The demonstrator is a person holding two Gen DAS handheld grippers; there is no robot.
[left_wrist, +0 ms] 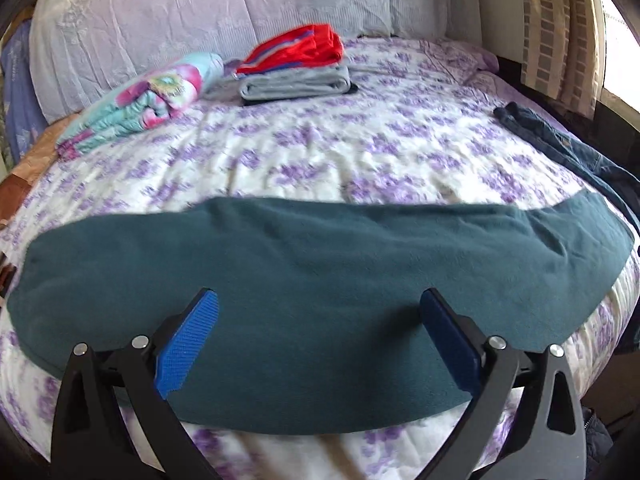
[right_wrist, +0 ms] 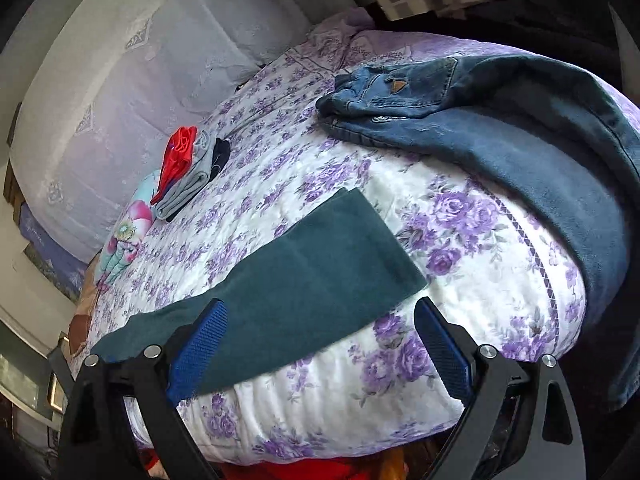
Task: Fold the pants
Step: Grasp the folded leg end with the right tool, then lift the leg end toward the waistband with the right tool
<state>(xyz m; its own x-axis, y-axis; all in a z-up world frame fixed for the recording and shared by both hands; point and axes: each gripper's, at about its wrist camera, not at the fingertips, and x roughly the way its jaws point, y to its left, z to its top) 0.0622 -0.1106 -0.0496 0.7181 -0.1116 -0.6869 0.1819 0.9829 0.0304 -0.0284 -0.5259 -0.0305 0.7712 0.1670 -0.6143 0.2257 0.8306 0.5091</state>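
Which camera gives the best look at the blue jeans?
The right wrist view: the jeans lie spread over the bed's far corner, waistband, pocket and patch visible. The left wrist view catches only a dark, narrow strip of them at the right edge.

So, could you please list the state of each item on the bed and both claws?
Teal pants: laid flat in a long strip, not held.
Jeans: unfolded, rumpled, draped over the bed's edge.
Clothes stack: folded.
Floral blanket: folded.
Left claw: open, empty.
Right claw: open, empty.
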